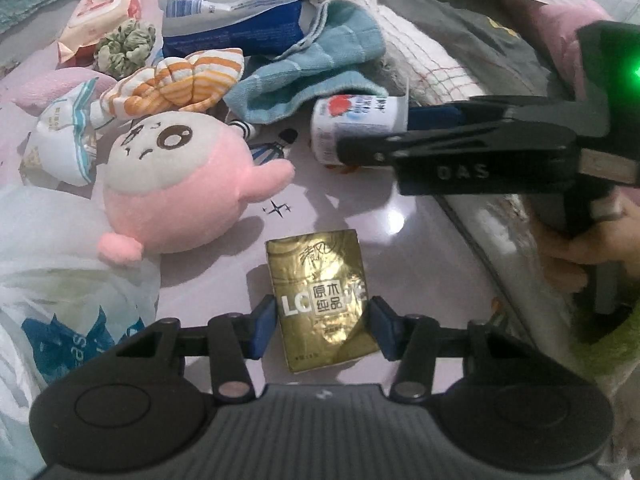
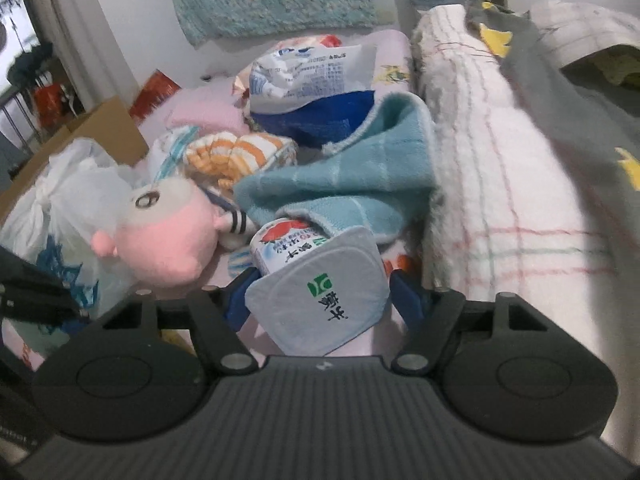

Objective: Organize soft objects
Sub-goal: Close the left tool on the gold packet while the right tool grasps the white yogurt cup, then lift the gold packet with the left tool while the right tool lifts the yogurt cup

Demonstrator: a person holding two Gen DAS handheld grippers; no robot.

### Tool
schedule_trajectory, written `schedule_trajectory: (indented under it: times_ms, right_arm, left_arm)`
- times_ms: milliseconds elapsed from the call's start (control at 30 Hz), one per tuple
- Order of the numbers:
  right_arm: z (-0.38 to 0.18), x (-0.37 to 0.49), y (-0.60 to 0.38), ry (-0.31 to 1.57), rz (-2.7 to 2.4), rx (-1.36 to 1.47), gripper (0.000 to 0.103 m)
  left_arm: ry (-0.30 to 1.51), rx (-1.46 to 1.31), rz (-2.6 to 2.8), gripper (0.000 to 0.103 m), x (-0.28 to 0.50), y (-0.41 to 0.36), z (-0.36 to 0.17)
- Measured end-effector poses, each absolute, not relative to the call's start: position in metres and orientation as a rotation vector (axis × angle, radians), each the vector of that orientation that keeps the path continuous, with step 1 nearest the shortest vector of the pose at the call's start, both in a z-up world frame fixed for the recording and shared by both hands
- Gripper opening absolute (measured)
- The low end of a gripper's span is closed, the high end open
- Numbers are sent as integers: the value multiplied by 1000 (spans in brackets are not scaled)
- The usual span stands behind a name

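Gold tissue pack (image 1: 322,300) upright between left gripper (image 1: 323,324) pads, clamped on both sides; right gripper (image 2: 318,292) jaws half-open, pinching yogurt cup (image 2: 316,276) lying sideways.

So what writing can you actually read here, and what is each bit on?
"LC" and "原木纯品": gold tissue pack
"OAS": right gripper arm
"蒙牛": yogurt cup lid
Fine print on the white-and-blue bag, cup side and plastic bag: too blurred to read.
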State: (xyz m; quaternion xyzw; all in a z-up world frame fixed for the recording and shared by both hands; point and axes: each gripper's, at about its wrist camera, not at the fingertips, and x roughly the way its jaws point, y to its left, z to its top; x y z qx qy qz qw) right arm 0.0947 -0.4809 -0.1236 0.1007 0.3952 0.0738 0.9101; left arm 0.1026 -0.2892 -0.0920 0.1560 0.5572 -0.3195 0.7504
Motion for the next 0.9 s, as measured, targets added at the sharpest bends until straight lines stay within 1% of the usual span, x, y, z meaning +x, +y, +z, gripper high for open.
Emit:
schedule_trajectory:
  times_ms: [133, 267, 400, 500, 700, 767, 900]
  right_arm:
    - [-103, 83, -477, 908, 140, 180, 69]
    - [-87, 75, -468, 976, 160, 99, 64]
    - [-86, 79, -455, 998, 163, 25, 64]
    - [-91, 86, -448, 1010, 177, 38, 64]
    - [-102, 92, -433, 971, 186, 66, 64]
    - [-106, 90, -434, 944, 184, 111, 60]
    - [-105, 80, -434, 875, 152, 144, 60]
  left_arm:
    - [1220, 356, -719, 51, 92, -285, -92]
    - [1224, 359, -724, 51, 87, -283, -95]
    - [1224, 354, -715, 51, 87, -281, -98]
    - [1224, 352, -707, 51, 89, -279, -100]
    - [1211, 344, -693, 51, 91, -270, -101]
    - [1191, 345, -689, 51, 90, -269, -99]
    - [1161, 331, -688, 50, 89, -267, -92]
